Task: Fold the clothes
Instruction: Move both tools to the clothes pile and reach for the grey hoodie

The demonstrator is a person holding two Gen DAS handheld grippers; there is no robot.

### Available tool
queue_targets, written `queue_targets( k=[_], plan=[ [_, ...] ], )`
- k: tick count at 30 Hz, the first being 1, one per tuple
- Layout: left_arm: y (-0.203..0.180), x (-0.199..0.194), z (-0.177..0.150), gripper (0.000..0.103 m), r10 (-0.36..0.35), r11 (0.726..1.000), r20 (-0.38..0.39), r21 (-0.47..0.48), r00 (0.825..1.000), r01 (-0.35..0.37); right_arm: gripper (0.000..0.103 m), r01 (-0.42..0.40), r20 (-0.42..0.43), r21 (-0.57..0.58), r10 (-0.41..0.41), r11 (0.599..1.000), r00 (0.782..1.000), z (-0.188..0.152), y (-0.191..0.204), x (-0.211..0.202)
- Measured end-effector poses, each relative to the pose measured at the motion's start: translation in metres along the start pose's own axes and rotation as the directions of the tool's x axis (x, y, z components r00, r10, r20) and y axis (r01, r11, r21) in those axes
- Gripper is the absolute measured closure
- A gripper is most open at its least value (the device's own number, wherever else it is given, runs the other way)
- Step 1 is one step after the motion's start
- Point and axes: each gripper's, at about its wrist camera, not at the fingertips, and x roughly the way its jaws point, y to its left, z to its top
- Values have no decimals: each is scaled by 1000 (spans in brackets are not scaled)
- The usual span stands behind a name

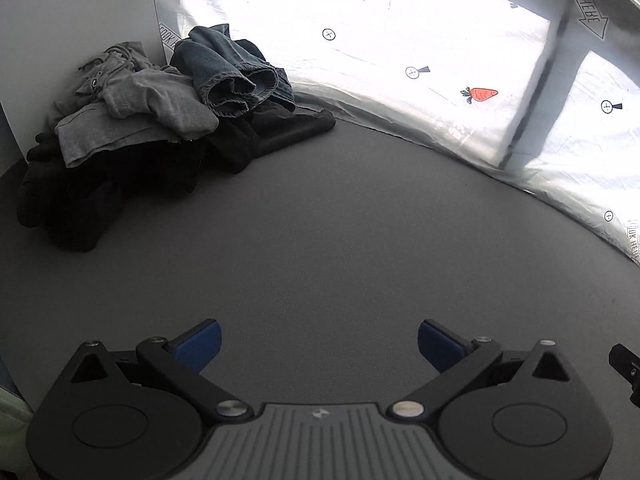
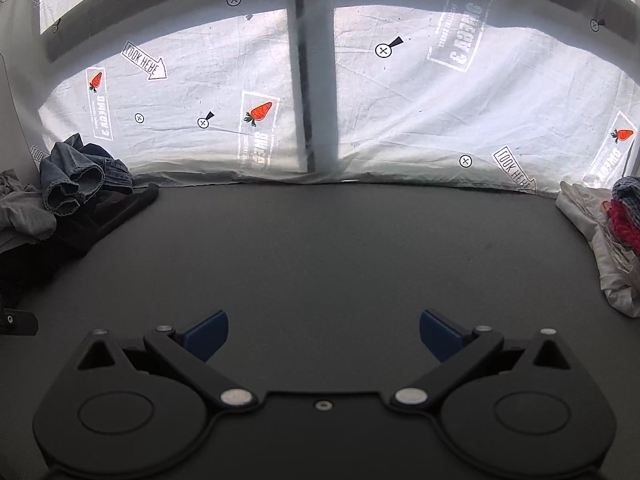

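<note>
Both claws, left (image 1: 319, 342) and right (image 2: 324, 334), gape empty over a bare grey table (image 1: 340, 240), the crumpled clothes heap (image 1: 132, 128) at ten o'clock; its topmost jeans (image 1: 228, 72), likely heavy and stiff-seamed, look best pinched at a hem.

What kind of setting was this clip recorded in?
Probably a staged data-collection station, not a lived-in room: a bare grey table, a backlit white sheet printed with carrots and "LOOK HERE" arrows, and unfolded clothes heaped at the left and right edges.
</note>
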Motion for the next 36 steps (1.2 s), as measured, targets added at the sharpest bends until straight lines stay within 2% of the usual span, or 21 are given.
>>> queue_targets(
  k=[4,8,12,16,18,20,23,25,27,29,31,36],
  plan=[
    [41,42,44,0,13,998,-8,-53,1000,-13,0,-4,2,-57,4,998,1000,32,43,43],
    [76,73,92,0,73,995,42,-68,996,-71,2,-61,3,-86,62,994,998,67,94,92],
    [110,111,146,0,153,985,96,-102,984,-143,15,-141,-13,-109,140,984,990,96,150,147],
    [145,149,184,0,195,968,93,-176,976,-177,27,-240,-17,-123,240,963,971,123,210,193],
    [161,158,193,0,181,960,72,-232,981,-160,41,-292,-20,-134,292,947,956,134,237,210],
    [176,168,202,0,165,947,52,-287,985,-143,48,-351,-24,-155,351,924,936,145,267,225],
    [194,154,206,0,76,927,80,-372,994,-41,49,-418,-33,-188,419,889,907,150,302,235],
    [205,144,209,1,18,905,102,-425,995,27,49,-440,-50,-214,440,872,896,146,320,238],
    [210,131,210,2,-1,907,147,-417,989,62,49,-452,-70,-227,449,863,891,139,332,238],
    [217,120,211,10,19,911,190,-409,982,62,49,-456,-92,-233,447,859,890,130,339,238],
    [220,116,212,26,35,915,214,-400,976,55,49,-453,-120,-239,437,859,891,120,342,237],
    [216,118,212,27,68,926,231,-377,971,25,49,-438,-169,-232,408,868,897,101,334,229]
  ],
)
